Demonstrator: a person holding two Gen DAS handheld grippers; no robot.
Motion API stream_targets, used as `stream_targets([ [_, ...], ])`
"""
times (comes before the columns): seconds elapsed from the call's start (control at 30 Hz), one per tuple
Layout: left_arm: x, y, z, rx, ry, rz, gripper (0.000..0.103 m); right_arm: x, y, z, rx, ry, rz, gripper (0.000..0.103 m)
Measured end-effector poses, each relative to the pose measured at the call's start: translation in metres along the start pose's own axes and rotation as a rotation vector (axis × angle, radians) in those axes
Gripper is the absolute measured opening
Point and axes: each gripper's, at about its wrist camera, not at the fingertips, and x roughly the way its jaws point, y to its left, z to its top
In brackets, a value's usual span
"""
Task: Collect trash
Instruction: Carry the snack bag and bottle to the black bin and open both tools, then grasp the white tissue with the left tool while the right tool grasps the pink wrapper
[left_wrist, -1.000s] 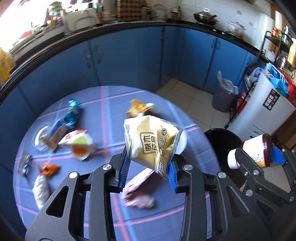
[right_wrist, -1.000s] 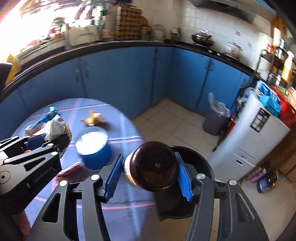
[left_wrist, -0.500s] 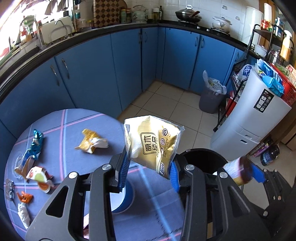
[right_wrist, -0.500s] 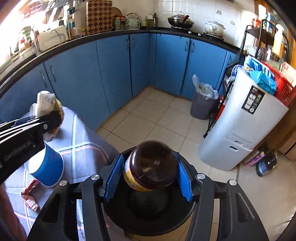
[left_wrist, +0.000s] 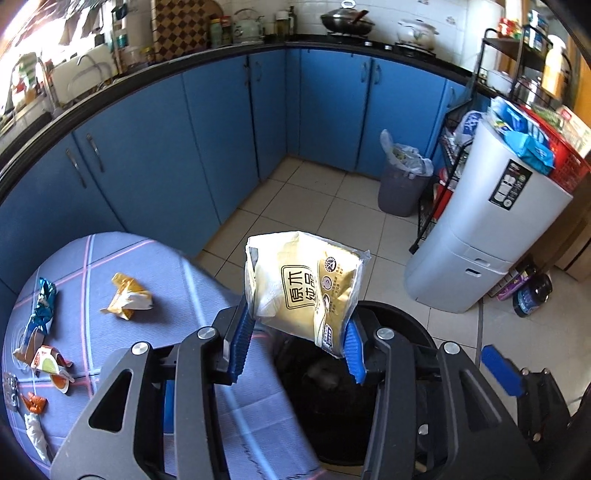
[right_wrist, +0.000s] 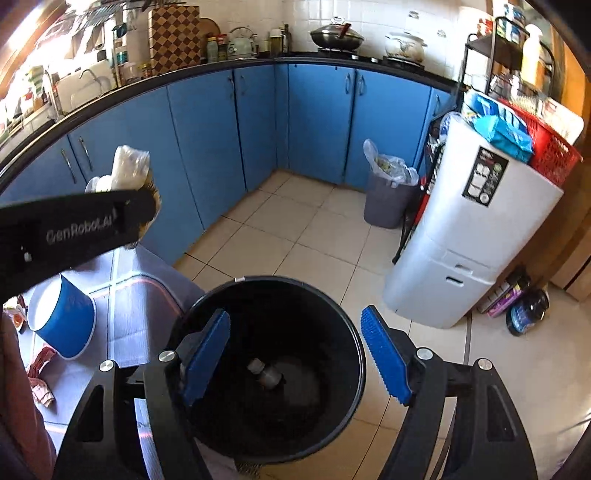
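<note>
Since the earlier frames the brown jar had left the right gripper (right_wrist: 295, 354) and lay at the bottom of the black bin (right_wrist: 343, 321), where a small jar (right_wrist: 266, 373) showed dimly on its side; both grippers had also swung away from the middle of the table toward the bin. The right gripper's blue fingers (right_wrist: 386, 356) stood wide apart and empty, directly above the bin's mouth. The left gripper (left_wrist: 297, 341) had its fingers closed on the lower part of a yellow snack bag (left_wrist: 304, 284), which stood upright between them over the near edge of the bin (left_wrist: 402, 317), beside the table's rim. On the purple checked table (left_wrist: 177, 291) lay a crumpled yellow wrapper (left_wrist: 127, 301), a blue wrapper (left_wrist: 42, 306), and several smaller scraps near the left edge. In the right wrist view a blue paper cup (right_wrist: 64, 321) stood tilted on the table, just beside the bin.
</note>
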Motion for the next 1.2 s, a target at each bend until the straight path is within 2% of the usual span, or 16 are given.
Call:
stream_targets([
  [0.2, -0.006, -0.020, -0.002, 0.044, -0.011, -0.011, 0.045, -0.007, -0.017, -0.007, 0.042, 0.007, 0.000, 0.072],
  [0.43, -0.007, -0.037, -0.003, 0.076, -0.010, -0.017, 0.052, -0.013, -0.031, -0.012, 0.069, 0.009, -0.007, 0.072],
  [0.7, -0.012, -0.044, -0.002, 0.088, -0.031, -0.016, 0.080, -0.016, -0.038, -0.014, 0.089, 0.012, -0.006, 0.072],
  [0.77, -0.012, -0.043, -0.001, 0.085, -0.033, -0.016, 0.092, -0.016, -0.039, -0.015, 0.090, 0.016, -0.006, 0.072],
  [0.9, -0.013, -0.036, -0.001, 0.062, -0.030, -0.017, 0.099, -0.016, -0.038, -0.016, 0.089, 0.021, -0.003, 0.072],
  [1.2, -0.028, -0.002, -0.013, 0.027, -0.048, 0.035, 0.100, -0.020, -0.023, -0.015, 0.079, 0.003, 0.011, 0.072],
])
